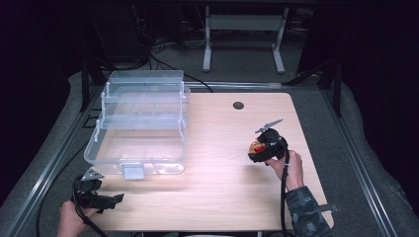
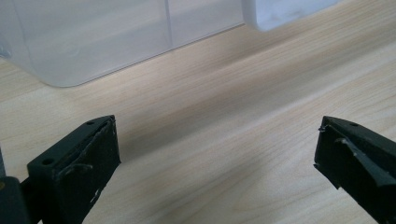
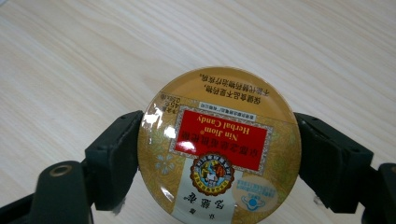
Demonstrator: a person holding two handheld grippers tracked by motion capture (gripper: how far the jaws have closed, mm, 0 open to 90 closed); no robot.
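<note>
Nearest the camera at the left, the left gripper (image 1: 106,200) is held low at the table's front edge, its jaws spread wide on nothing, just short of the clear plastic tiered storage box (image 1: 138,126), which stands open and apparently empty. Further right, the right gripper (image 1: 261,148) is clamped on the round gold-and-red herbal candy tin (image 3: 219,147), carried above the pale wooden table (image 1: 222,187); stowing it is judged outstanding. Beyond, a dark room with grey flooring is noted.

The light wooden table (image 1: 232,197) stood on grey carpet (image 1: 375,148) in a dark room; a white metal frame (image 1: 243,34) stood behind it.
</note>
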